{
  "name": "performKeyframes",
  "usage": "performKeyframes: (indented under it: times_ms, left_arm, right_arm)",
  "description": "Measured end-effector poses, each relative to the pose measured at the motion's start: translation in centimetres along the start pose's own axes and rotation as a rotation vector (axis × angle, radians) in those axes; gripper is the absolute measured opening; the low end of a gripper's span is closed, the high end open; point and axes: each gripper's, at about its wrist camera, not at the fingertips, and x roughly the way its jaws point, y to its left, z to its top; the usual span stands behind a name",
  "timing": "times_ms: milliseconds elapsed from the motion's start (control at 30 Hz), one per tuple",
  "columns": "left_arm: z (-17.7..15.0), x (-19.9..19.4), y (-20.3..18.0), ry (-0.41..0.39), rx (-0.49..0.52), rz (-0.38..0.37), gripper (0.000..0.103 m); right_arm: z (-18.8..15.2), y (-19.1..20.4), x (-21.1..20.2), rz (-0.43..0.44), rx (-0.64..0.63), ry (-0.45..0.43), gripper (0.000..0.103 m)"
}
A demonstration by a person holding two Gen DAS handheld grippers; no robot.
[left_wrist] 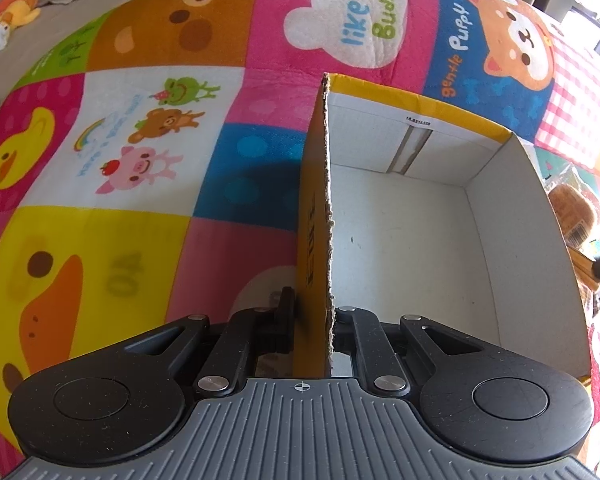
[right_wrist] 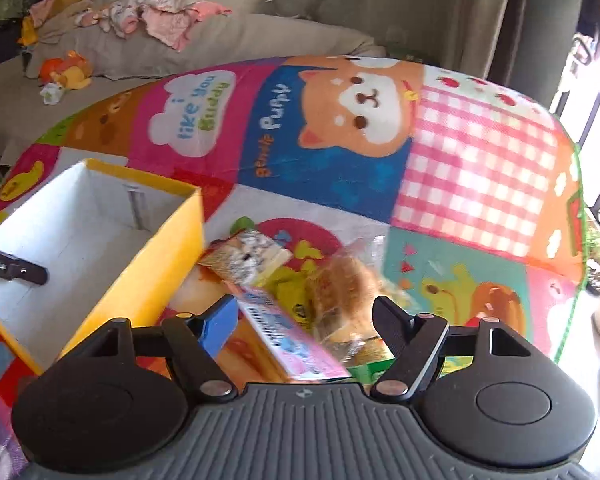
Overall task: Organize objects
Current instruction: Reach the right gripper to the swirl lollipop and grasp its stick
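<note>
A yellow cardboard box [left_wrist: 420,240] with a white, bare inside stands on the colourful play mat [left_wrist: 140,240]. My left gripper [left_wrist: 316,304] is shut on the box's left wall, one finger outside and one inside. In the right wrist view the same box [right_wrist: 80,220] sits at the left, with a black finger [right_wrist: 16,268] of the left gripper at its edge. My right gripper [right_wrist: 304,308] is open above a heap of packets beside the box: a pink packet [right_wrist: 296,340], a clear-wrapped bread [right_wrist: 348,280] and a cat-print packet [right_wrist: 248,256]. No pad presses on them.
A green carton [right_wrist: 372,368] lies under the heap. The bread packet [left_wrist: 572,204] also shows to the right of the box. Behind the mat a grey sofa [right_wrist: 260,40] holds clothes [right_wrist: 160,16] and a plush toy [right_wrist: 66,70]. The mat's edge [right_wrist: 580,208] runs along the right.
</note>
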Motion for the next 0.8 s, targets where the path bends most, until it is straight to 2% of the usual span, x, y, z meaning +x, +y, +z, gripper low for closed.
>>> performKeyframes:
  times_ms: [100,200,267,400,500,567,633,667,733,800]
  left_arm:
    - [-0.1,0.0,-0.3,-0.007,0.019,0.009,0.011]
    - [-0.2,-0.1,-0.2,-0.012,0.021,0.005,0.011]
    - [-0.2,-0.1,0.0,-0.014,0.014,-0.005,0.011]
    - [-0.2,-0.1,0.1,-0.016,0.011,-0.008,0.012]
    - [-0.3,-0.1,0.0,-0.017,0.016,-0.002,0.012]
    - [-0.3,-0.2,-0.1,-0.019,0.020,0.002,0.012]
    - [-0.3,-0.2,-0.3,-0.022,0.030,0.010,0.012]
    - [-0.4,-0.2,-0.4,-0.024,0.037,0.015,0.012]
    - [-0.5,-0.2,-0.5,-0.030,0.049,0.021,0.012]
    - [-0.6,-0.3,-0.5,-0.035,0.054,0.022,0.012]
  right_arm:
    - [-1.8,2.8,-1.0,0.077,-0.101,-0.022,0.075]
    - [-3.7,4.9,-1.4,0.089,-0.178,0.018,0.074]
    - [-4.8,4.6,-1.8,0.099,-0.142,0.046,0.074]
    - [-7.4,3.0,-2.4,0.166,0.019,0.118,0.075]
    - [-9.7,3.8,-2.5,0.165,0.031,0.161,0.075]
    - [-10.6,4.8,-3.1,0.239,0.053,0.179,0.079]
    - [-10.6,5.9,-4.6,0.360,0.029,0.168,0.077]
    - [-10.3,6.3,-5.3,0.365,0.009,0.144,0.077]
    - [-9.5,7.3,-5.9,0.292,-0.050,0.094,0.077]
    - [-8.9,7.1,-4.9,0.231,-0.037,0.095,0.077]
